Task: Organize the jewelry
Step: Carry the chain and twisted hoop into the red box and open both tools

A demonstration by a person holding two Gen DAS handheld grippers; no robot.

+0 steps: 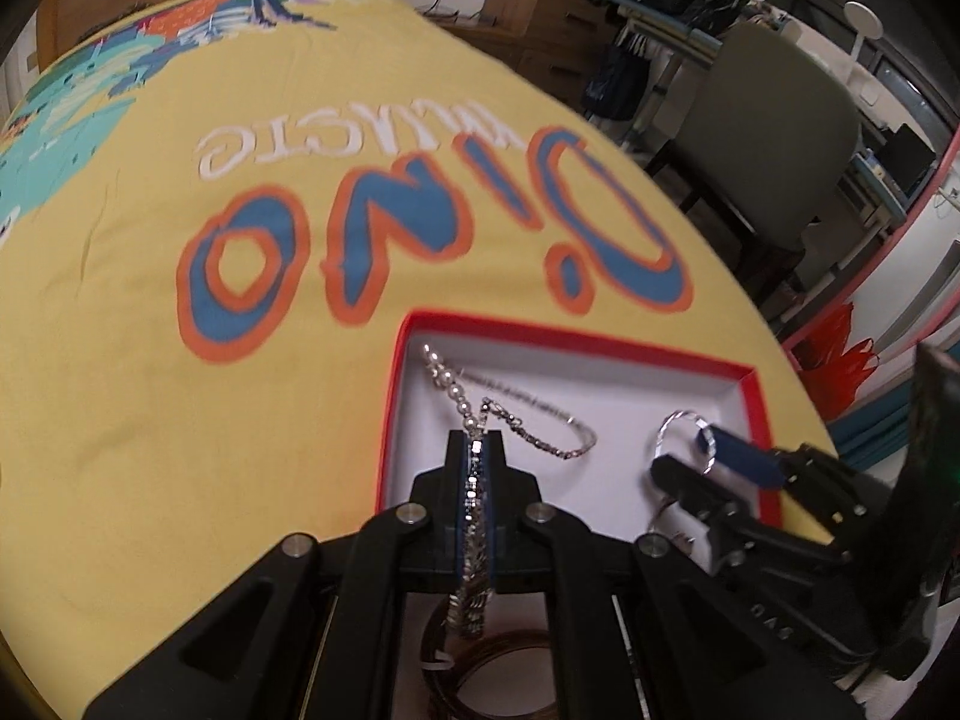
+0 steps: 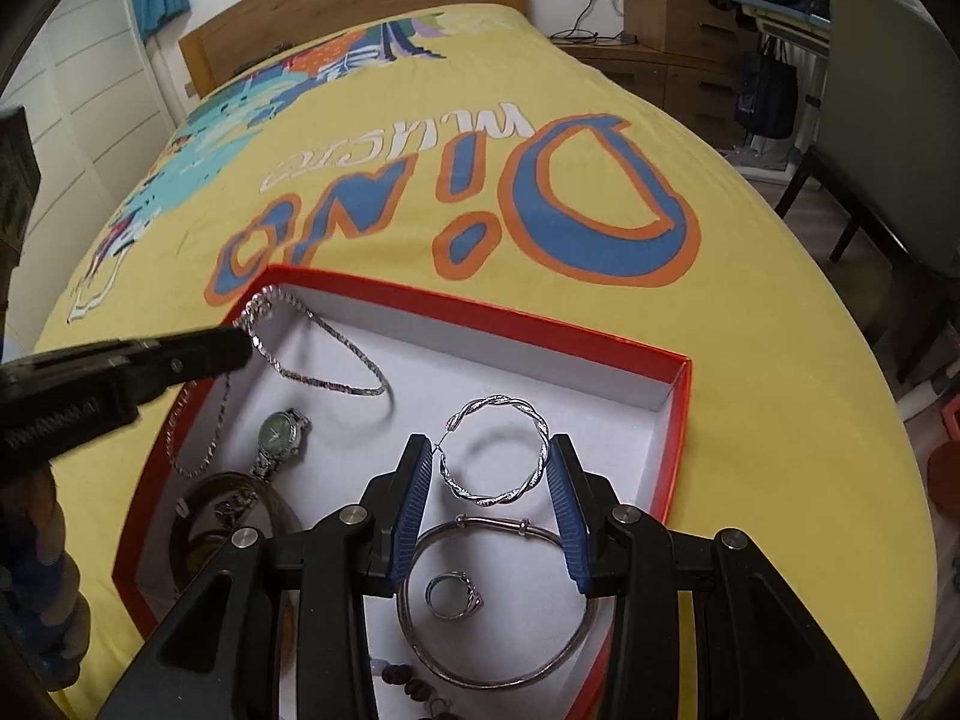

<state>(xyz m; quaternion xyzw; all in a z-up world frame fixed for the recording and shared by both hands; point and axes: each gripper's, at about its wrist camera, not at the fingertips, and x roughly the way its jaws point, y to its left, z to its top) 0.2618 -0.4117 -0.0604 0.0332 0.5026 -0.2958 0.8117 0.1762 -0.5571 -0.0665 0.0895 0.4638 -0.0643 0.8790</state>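
Both hand-held grippers are loaded over the red box (image 2: 677,420) on the bed (image 2: 750,360).
Your left hand-held gripper (image 1: 477,441) pinches a silver chain (image 1: 474,480); your right hand-held gripper (image 2: 495,468) clamps a twisted hoop (image 2: 543,429). Next, lower each and release inside the box's far corners.

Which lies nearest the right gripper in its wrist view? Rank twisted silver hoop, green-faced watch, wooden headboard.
1. Twisted silver hoop, between the right gripper's jaws.
2. Green-faced silver watch, left, inside the red box.
3. Wooden headboard, far end of the bed.
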